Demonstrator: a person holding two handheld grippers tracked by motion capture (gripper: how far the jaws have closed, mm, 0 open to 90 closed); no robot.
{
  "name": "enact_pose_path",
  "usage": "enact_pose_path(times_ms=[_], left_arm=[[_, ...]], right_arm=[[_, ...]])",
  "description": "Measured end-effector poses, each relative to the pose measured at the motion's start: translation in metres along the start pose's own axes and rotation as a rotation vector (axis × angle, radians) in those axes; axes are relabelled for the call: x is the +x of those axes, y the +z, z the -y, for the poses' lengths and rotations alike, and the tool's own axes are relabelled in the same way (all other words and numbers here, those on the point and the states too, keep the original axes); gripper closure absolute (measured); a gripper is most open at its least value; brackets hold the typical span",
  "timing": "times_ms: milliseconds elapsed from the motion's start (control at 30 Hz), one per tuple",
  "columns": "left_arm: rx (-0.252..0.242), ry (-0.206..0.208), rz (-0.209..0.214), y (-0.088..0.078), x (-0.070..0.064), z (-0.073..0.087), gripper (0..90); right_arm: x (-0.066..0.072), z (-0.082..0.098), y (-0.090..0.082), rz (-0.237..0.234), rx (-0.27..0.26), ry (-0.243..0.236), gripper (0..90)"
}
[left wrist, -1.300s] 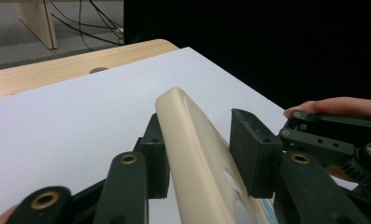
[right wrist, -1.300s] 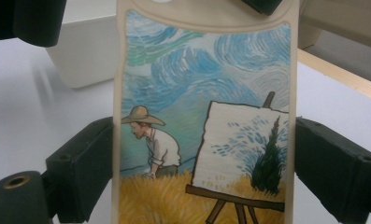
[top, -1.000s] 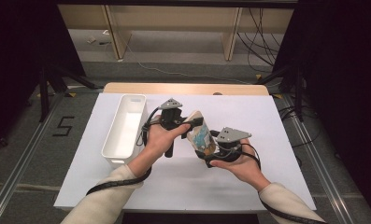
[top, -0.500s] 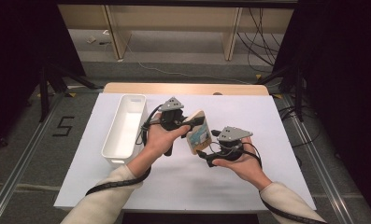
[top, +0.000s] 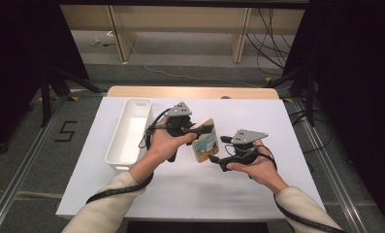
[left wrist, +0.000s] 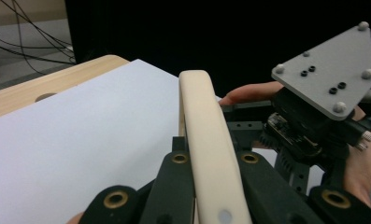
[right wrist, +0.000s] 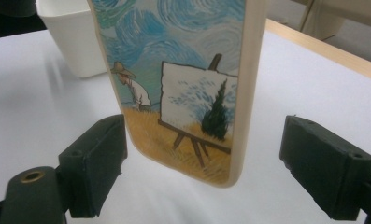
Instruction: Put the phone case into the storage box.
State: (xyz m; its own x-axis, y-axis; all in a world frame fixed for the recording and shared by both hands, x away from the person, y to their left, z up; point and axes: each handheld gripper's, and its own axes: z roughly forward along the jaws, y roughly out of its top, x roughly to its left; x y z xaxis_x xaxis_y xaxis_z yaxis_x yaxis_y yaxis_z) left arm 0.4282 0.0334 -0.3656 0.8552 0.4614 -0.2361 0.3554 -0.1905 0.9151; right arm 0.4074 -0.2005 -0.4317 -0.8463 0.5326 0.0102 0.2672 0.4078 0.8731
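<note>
The left gripper (top: 200,130) is clamped on the edge of the painted phone case (top: 204,144), held above the white table (top: 287,121), while the right gripper (right wrist: 202,163), jaws apart and just closing around its lower end, could knock it loose if they meet it off-centre.

My left gripper (top: 200,130) is clamped edge-on across the cream case (top: 203,143), lifted clear of the white sheet. My right gripper (top: 222,151) faces it from the case's right side (painted face toward me); its jaws have just been closing, the case's lower end between them, pads (right wrist: 99,163) not yet pressing. Both forearms angle inward toward the case.
</note>
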Motion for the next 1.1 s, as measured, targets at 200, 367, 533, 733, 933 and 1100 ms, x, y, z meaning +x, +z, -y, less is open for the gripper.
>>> enact_pose_path(times_ms=[200, 367, 533, 733, 933, 1100], left_arm=[[0.018, 0.017, 0.039, 0.003, -0.004, 0.000, 89.0], [0.027, 0.025, 0.071, 0.004, -0.008, 0.000, 89.0], [0.033, 0.024, 0.098, 0.006, -0.010, 0.001, 89.0], [0.043, 0.033, 0.111, 0.008, -0.012, 0.002, 89.1], [0.041, 0.040, 0.114, 0.009, -0.013, 0.003, 89.2], [0.039, 0.049, 0.111, 0.009, -0.012, 0.003, 89.2]], right_arm=[[0.000, 0.002, 0.003, -0.060, 0.016, -0.018, 19.2], [0.002, 0.002, 0.005, -0.109, 0.027, -0.035, 20.6], [0.002, 0.003, 0.005, -0.149, 0.026, -0.037, 24.3], [0.002, 0.004, 0.005, -0.167, 0.033, -0.053, 39.0], [-0.003, 0.005, 0.003, -0.172, 0.052, -0.049, 53.5], [-0.005, 0.004, 0.002, -0.189, 0.069, -0.044, 63.3]])
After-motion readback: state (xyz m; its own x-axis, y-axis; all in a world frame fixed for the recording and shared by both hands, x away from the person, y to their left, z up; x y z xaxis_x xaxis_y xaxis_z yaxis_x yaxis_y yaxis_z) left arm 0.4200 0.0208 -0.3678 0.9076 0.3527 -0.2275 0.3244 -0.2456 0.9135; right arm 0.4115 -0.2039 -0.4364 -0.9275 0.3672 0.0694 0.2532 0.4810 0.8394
